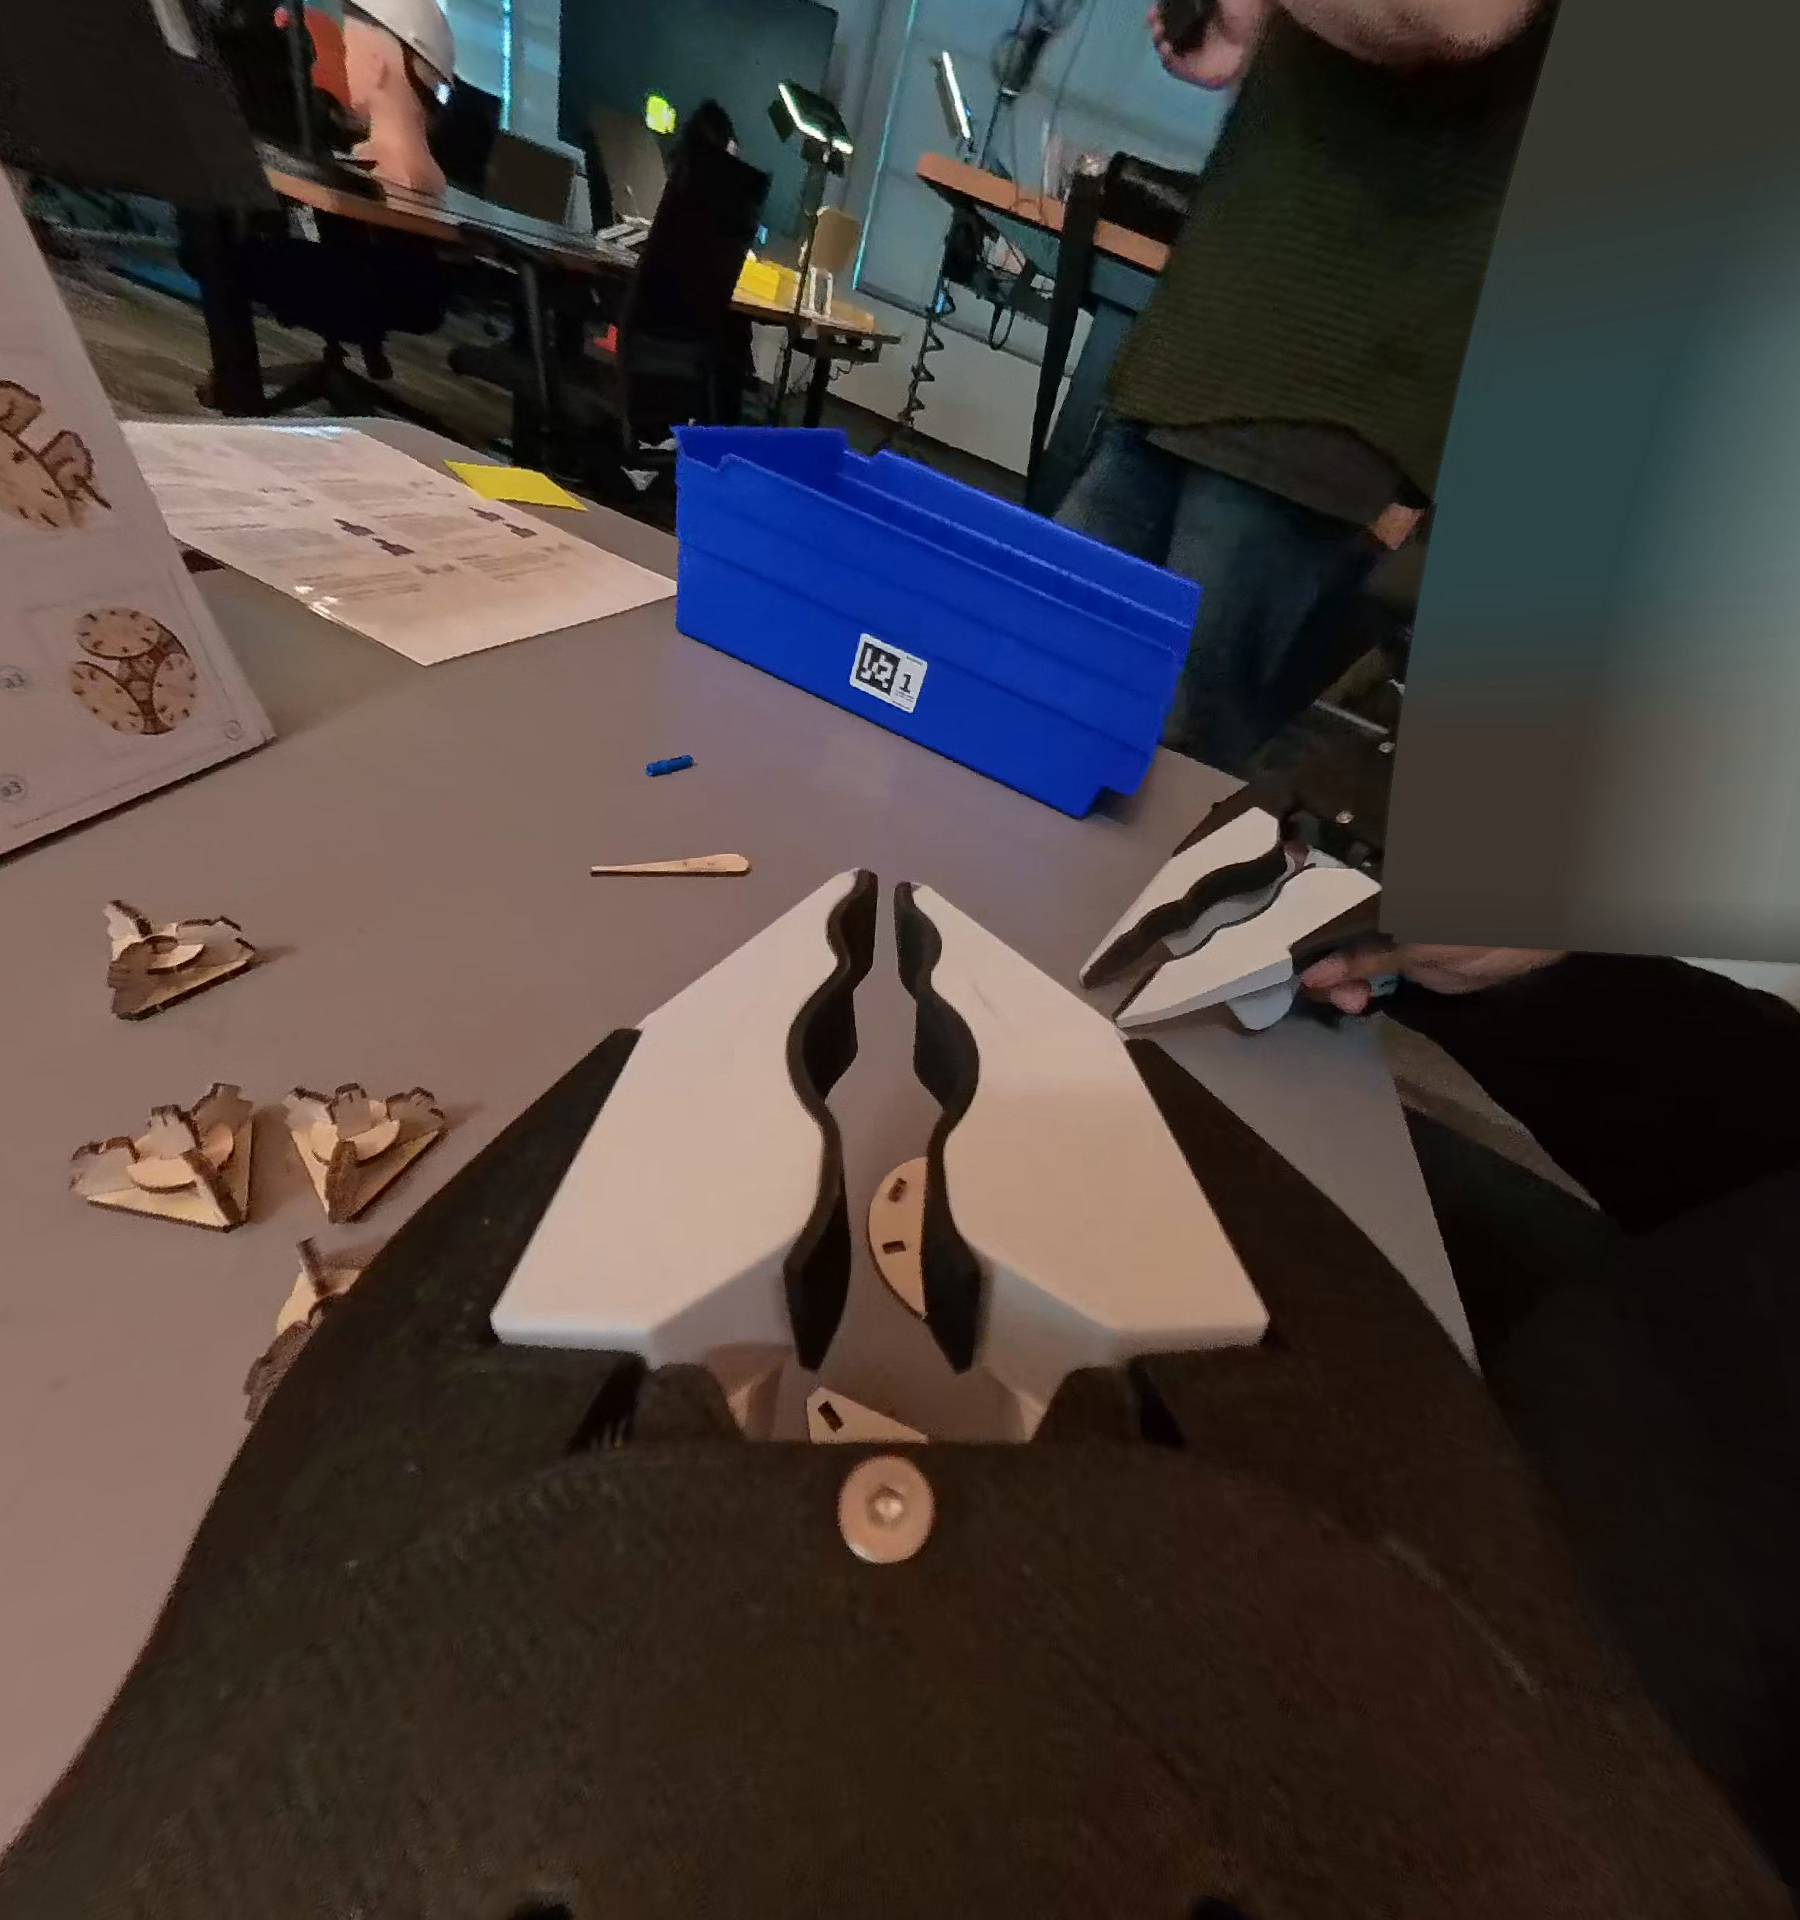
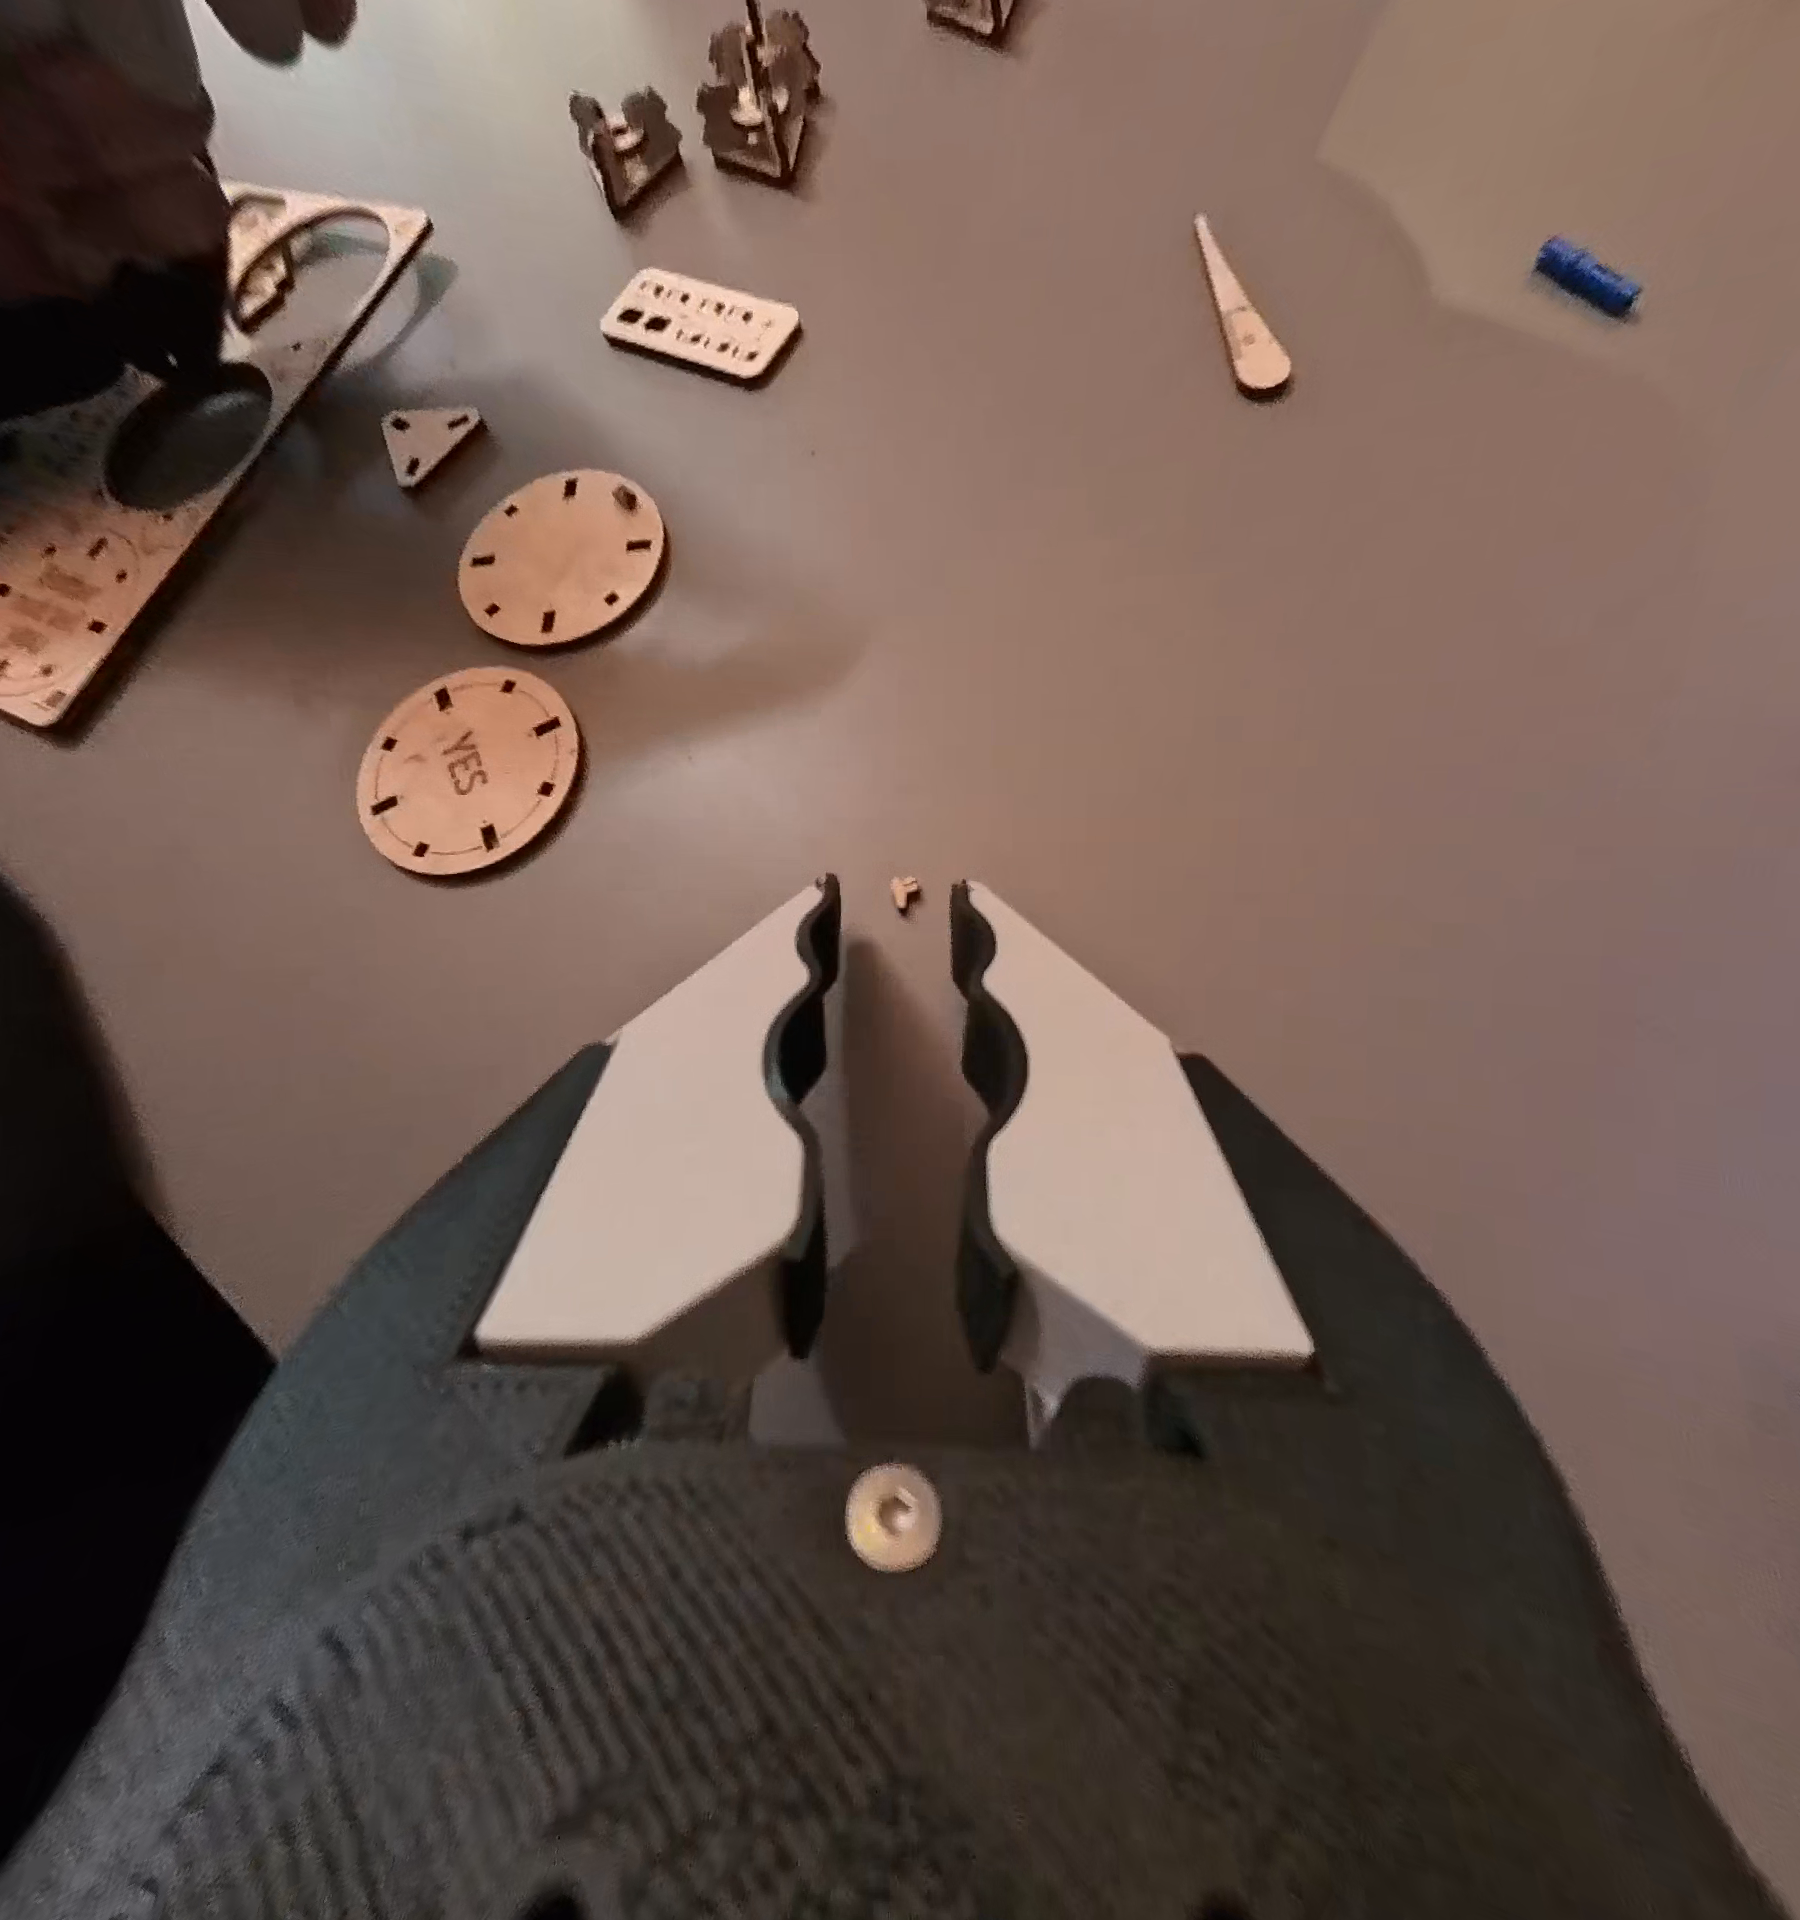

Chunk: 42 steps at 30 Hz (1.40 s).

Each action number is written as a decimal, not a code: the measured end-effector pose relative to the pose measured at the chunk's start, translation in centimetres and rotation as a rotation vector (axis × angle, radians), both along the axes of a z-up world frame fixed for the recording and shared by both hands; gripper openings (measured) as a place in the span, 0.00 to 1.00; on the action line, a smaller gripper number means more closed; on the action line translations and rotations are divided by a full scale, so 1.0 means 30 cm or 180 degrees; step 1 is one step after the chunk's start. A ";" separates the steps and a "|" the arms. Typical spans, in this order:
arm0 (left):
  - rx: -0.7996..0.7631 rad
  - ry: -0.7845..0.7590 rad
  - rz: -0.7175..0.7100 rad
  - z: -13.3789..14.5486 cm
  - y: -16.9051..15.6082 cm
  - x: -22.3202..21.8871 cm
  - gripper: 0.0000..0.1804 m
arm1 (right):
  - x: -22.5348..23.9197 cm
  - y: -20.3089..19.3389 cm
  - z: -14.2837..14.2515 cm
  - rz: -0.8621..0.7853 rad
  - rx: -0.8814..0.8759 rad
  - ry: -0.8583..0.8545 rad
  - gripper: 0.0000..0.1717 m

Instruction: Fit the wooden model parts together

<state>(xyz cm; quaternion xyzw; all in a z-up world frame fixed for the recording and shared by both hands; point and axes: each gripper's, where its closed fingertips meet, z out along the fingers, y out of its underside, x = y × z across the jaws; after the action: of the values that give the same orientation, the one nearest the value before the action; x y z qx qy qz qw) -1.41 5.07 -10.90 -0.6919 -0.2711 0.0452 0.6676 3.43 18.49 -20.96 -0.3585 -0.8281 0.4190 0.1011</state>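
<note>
Right gripper (image 2: 896, 891): jaws narrowly apart, holding nothing; angled down at the table (image 2: 1395, 727), tips low over it.
Chip (image 2: 906, 896): tiny pale wood bit, flat on the table in the gap between the right tips; clear space on both sides, touched by neither pad.
Right pose: seen from the left view, turned onto its side, one finger above the other, gripped from behind by a hand (image 1: 1395, 971) in a dark sleeve, near the table's right edge.
Left gripper (image 1: 883, 888): drawn together to a thin slit, nothing pinched; raised above the table, pointed toward the blue bin (image 1: 927, 623).
Below left gripper: a slotted disc (image 1: 901, 1226) showing through the gap, lying on the table, not gripped.
Discs (image 2: 561, 561): two, flat and side by side, left of the right gripper and well apart from it; probably laid out singly for easy reach.
Stick (image 1: 672, 864): tapered wood piece, flat, just ahead of the left tips.
Peg (image 1: 669, 766): small, blue, between stick and bin.
Assemblies (image 1: 174, 956): several triangular wood builds, grouped off to the left, clear of both grippers.
Panel (image 2: 65, 582): cut wood sheet with empty round holes, far left, partly under a dark shape.
</note>
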 end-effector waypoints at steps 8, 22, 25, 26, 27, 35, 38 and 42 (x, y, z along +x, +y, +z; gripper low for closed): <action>-0.0176 0.0150 0.0032 -0.005 -0.004 0.011 0.00 | -0.041 -0.021 -0.010 0.0120 0.0527 0.0273 0.02; -0.5705 0.3793 0.0514 0.062 -0.070 -0.458 0.00 | -0.239 -0.193 0.324 -0.0229 -0.0416 0.1816 0.02; -0.6415 0.3392 -0.0425 -0.001 -0.024 -0.565 0.00 | -0.269 -0.144 0.306 -0.0417 -0.0479 0.1875 0.02; -0.6519 0.3287 -0.0348 0.021 0.004 -0.623 0.00 | -0.283 -0.115 0.311 -0.0503 -0.0430 0.1937 0.02; -0.6585 0.3199 -0.0150 0.054 0.034 -0.683 0.00 | -0.293 -0.086 0.323 -0.0585 -0.0421 0.1996 0.02; -0.6164 0.3635 0.0479 0.231 0.238 -0.677 0.00 | -0.280 -0.002 0.367 -0.0715 -0.1111 0.1885 0.01; -0.6020 0.3775 0.0543 0.248 0.252 -0.624 0.00 | -0.272 -0.021 0.378 -0.0639 -0.1191 0.1879 0.01; -0.5340 0.3570 0.0538 0.224 0.245 -0.528 0.00 | -0.271 -0.020 0.372 -0.0660 -0.1044 0.1976 0.01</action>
<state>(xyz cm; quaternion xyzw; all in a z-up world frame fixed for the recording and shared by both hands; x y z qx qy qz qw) -17.26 12.41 -4.19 -0.7952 0.1527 0.5867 -0.0085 -4.69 17.90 -9.79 -0.3078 -0.6389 0.6227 0.3307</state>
